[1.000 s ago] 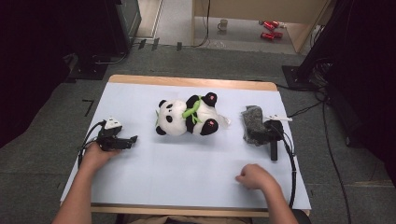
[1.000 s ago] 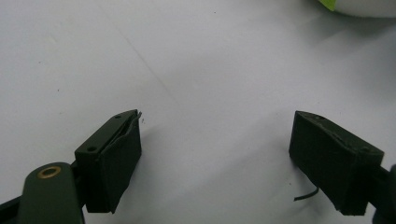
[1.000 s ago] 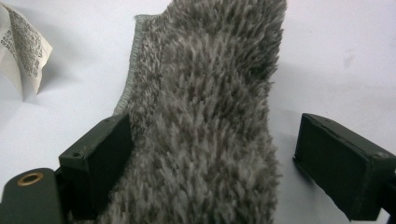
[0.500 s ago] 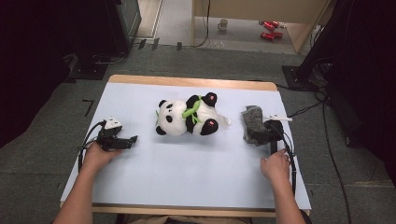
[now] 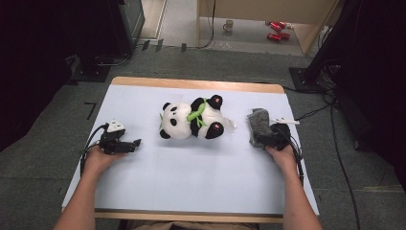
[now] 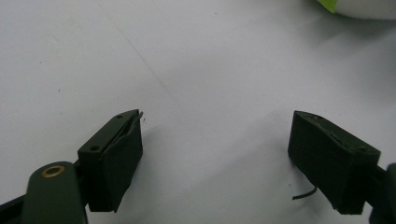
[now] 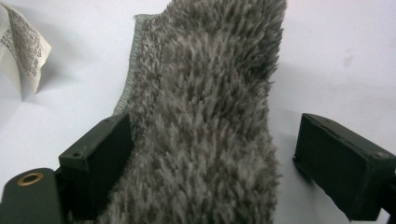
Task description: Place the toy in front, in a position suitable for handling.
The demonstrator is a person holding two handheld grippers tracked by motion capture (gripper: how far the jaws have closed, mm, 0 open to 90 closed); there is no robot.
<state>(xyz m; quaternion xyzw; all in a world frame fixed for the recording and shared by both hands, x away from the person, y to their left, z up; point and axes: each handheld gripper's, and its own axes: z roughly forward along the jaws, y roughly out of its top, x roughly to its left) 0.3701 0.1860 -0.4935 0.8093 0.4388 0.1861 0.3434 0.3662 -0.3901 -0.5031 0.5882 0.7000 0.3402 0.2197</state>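
Both grippers rested on the table, jaws spread.
The grey fuzzy cloth lay between the right gripper's jaws, ungrasped; the left gripper held nothing, well apart from the panda plush.

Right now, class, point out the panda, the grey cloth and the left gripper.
panda (image 5: 194,120): high view, on its white belly.
grey cloth (image 7: 210,116): right gripper view, on the fuzzy pile between the jaws.
left gripper (image 6: 215,158): left gripper view, midway between its open jaws.
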